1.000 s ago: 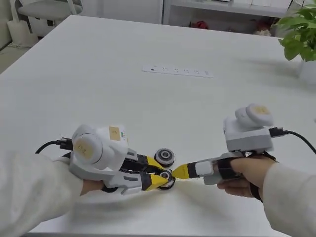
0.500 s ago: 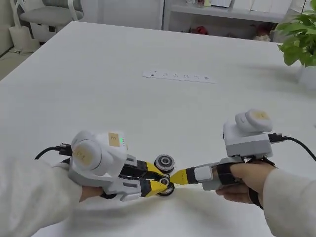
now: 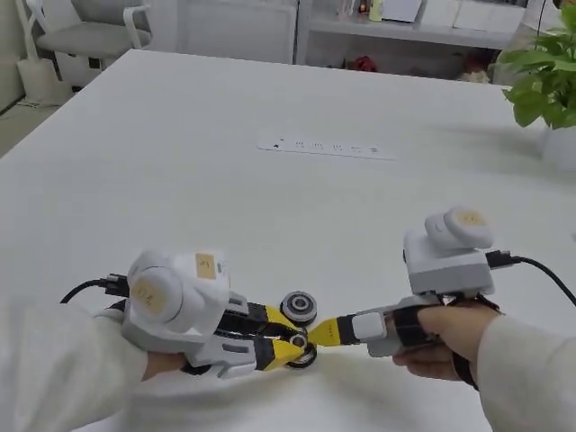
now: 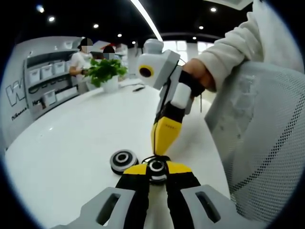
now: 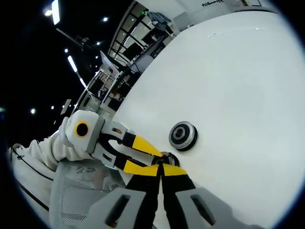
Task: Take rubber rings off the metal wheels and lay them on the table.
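Near the desk's [image 3: 180, 162] front edge, the left gripper [image 3: 292, 340] has its yellow fingers closed around a metal wheel [image 4: 156, 169]. The right gripper [image 3: 322, 335] meets it head-on, fingers pressed together at the wheel's rim; whether they pinch the rubber ring cannot be told. Just beyond lies a second wheel [image 3: 299, 307], free on the desk. Farther back sit a power strip [image 3: 326, 147] and a plant [image 3: 544, 76].

White table [image 3: 180, 180], potted plant [image 3: 543, 76], shelves [image 3: 405, 25]
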{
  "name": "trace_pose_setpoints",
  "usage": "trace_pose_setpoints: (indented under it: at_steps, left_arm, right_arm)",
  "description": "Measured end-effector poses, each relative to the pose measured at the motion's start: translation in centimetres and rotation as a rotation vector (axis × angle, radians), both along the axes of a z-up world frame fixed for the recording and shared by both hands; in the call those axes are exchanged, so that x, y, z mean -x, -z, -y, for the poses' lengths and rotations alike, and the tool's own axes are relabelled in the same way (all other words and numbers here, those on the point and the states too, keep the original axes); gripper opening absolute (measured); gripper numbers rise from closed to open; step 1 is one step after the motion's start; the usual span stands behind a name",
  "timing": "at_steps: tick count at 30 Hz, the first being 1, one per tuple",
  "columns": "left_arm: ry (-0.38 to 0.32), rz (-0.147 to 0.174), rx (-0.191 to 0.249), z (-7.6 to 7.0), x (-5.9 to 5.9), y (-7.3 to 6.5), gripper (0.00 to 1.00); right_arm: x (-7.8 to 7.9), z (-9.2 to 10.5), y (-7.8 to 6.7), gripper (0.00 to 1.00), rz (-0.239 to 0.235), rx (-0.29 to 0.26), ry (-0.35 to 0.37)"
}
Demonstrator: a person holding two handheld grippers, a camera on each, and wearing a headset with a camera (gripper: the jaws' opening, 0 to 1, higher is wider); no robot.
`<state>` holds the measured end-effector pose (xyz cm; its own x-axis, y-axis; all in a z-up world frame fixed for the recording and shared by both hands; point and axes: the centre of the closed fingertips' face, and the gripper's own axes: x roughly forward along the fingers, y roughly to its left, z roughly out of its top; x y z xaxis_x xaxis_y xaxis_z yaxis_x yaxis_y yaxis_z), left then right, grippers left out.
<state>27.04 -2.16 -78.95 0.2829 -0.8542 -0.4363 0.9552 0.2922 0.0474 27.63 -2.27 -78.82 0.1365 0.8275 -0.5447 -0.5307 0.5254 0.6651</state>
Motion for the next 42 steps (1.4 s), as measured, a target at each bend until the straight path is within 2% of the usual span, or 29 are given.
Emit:
trace_pose_setpoints:
  at_steps: [8, 20, 22, 23, 24, 26, 28, 35, 42]
  left_arm:
    - [-0.001, -0.001, -0.001, 0.0, 0.0, 0.0, 0.13]
    - [-0.003, 0.0, -0.001, 0.0, 0.0, 0.0, 0.13]
    - [-0.003, 0.0, -0.001, 0.0, 0.0, 0.0, 0.13]
    - [-0.003, 0.0, 0.0, 0.0, 0.0, 0.0, 0.13]
    - [-0.004, -0.001, 0.0, 0.0, -0.1, 0.0, 0.13]
    - [-0.004, 0.0, 0.001, 0.0, -0.1, 0.0, 0.13]
    - [-0.004, 0.0, 0.001, 0.0, -0.1, 0.0, 0.13]
    - [-0.008, 0.002, 0.004, 0.0, -0.1, 0.0, 0.13]
    - [-0.007, 0.014, 0.0, 0.0, 0.0, 0.0, 0.13]
  right_arm:
    - [0.1, -0.2, -0.5, 0.0, -0.008, -0.034, -0.001]
    - [0.1, -0.4, -0.8, 0.0, -0.016, -0.049, 0.0]
    - [0.1, -0.5, -1.1, 0.0, -0.016, -0.068, 0.003]
    - [-0.4, -1.0, -2.2, 0.0, -0.02, -0.131, 0.036]
    - [-0.5, -0.9, -2.4, 0.0, -0.033, -0.14, 0.043]
    - [-0.3, -0.4, -1.5, 0.0, 0.001, -0.08, 0.02]
    - [-0.3, -0.4, -1.4, 0.0, -0.022, -0.087, 0.031]
    - [0.0, -0.3, -0.6, 0.0, -0.028, -0.054, 0.011]
    - [0.0, -0.1, -0.4, 0.0, -0.029, -0.047, 0.009]
